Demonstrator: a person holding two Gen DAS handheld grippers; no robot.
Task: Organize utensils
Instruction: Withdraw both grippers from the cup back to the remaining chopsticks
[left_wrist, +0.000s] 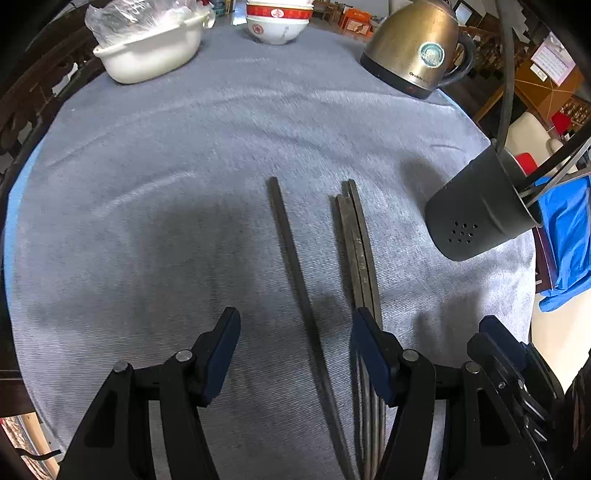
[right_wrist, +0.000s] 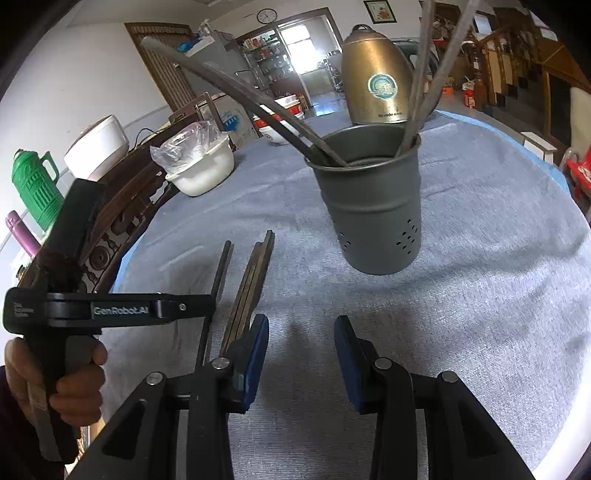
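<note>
Dark chopsticks lie on the grey cloth: a single one (left_wrist: 291, 254) and a bundle (left_wrist: 358, 251) just right of it. Both show in the right wrist view, the single (right_wrist: 218, 284) and the bundle (right_wrist: 251, 288). A dark grey perforated utensil cup (right_wrist: 373, 206) stands upright with several chopsticks leaning in it; it also shows at the right of the left wrist view (left_wrist: 480, 210). My left gripper (left_wrist: 295, 328) is open and empty, low over the near ends of the chopsticks. My right gripper (right_wrist: 301, 332) is open and empty, right of the bundle and in front of the cup.
A brass kettle (left_wrist: 417, 48) stands behind the cup. A white tub with a plastic bag (left_wrist: 147, 48) and stacked red-and-white bowls (left_wrist: 277, 22) sit at the far edge. A dark wooden chair (right_wrist: 122, 225) borders the left. Blue cloth (left_wrist: 565, 236) hangs off the right edge.
</note>
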